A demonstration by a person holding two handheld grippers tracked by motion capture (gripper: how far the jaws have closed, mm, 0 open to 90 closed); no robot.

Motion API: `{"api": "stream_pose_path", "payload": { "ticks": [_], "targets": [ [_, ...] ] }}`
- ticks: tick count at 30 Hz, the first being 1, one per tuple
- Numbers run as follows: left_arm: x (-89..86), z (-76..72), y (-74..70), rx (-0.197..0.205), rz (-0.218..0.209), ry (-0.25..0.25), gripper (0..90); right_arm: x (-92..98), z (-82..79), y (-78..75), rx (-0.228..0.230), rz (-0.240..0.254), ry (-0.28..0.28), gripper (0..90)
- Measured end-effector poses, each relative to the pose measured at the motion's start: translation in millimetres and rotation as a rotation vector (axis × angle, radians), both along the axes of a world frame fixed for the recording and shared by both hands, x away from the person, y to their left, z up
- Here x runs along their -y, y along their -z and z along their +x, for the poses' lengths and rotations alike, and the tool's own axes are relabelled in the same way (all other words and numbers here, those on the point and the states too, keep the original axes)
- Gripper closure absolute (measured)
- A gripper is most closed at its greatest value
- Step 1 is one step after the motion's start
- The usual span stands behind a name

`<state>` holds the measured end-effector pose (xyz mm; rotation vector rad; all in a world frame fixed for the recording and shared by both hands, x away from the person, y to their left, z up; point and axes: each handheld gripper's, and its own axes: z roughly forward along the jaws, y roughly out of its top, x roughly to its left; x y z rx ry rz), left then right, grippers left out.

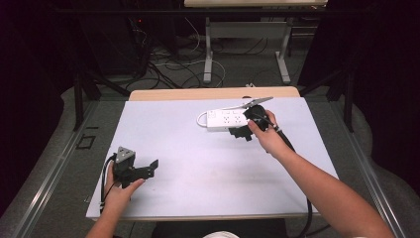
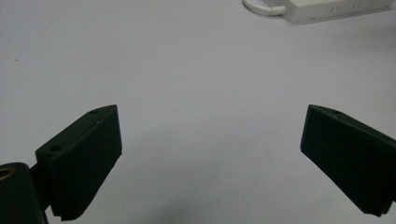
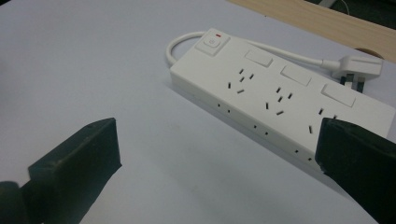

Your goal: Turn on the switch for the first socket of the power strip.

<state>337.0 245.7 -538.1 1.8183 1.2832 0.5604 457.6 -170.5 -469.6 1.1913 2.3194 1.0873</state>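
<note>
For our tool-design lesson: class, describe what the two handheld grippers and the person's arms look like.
Both grippers are black, each with two flat, blocky jaws. The left gripper carries a grey three-cornered plate on top. A black cable trails from the right gripper. The forearms are bare, with no sleeves visible.

Bright table, dark surroundings, soft focus

Open mat (image 1: 198, 163) between tools; power strip (image 1: 225, 119) blocks the far side.
</note>
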Motion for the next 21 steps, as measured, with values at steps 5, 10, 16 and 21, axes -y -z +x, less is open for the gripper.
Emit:
{"api": "stream_pose_path", "payload": {
  "ticks": [5, 10, 16, 21],
  "targets": [
    [0.8, -0.3, -0.5, -0.005, 0.004, 0.005, 5.3, 8.5, -14.9, 2.0, 0.015, 0.008, -0.006, 0.0],
    [2.0, 0.3, 0.6, -0.010, 0.005, 0.010, 5.2, 18.0, -29.6, 5.6, 0.058, 0.007, -0.013, 0.0],
    [3.1, 0.6, 1.2, -0.020, 0.012, 0.017, 4.6, 30.8, -49.3, 14.1, 0.064, 0.021, -0.011, 0.0],
    [4.0, 0.8, 1.6, -0.020, 0.009, 0.012, 2.0, 43.7, -65.3, 25.3, 0.059, 0.048, 0.013, 0.0]
  ]
}}
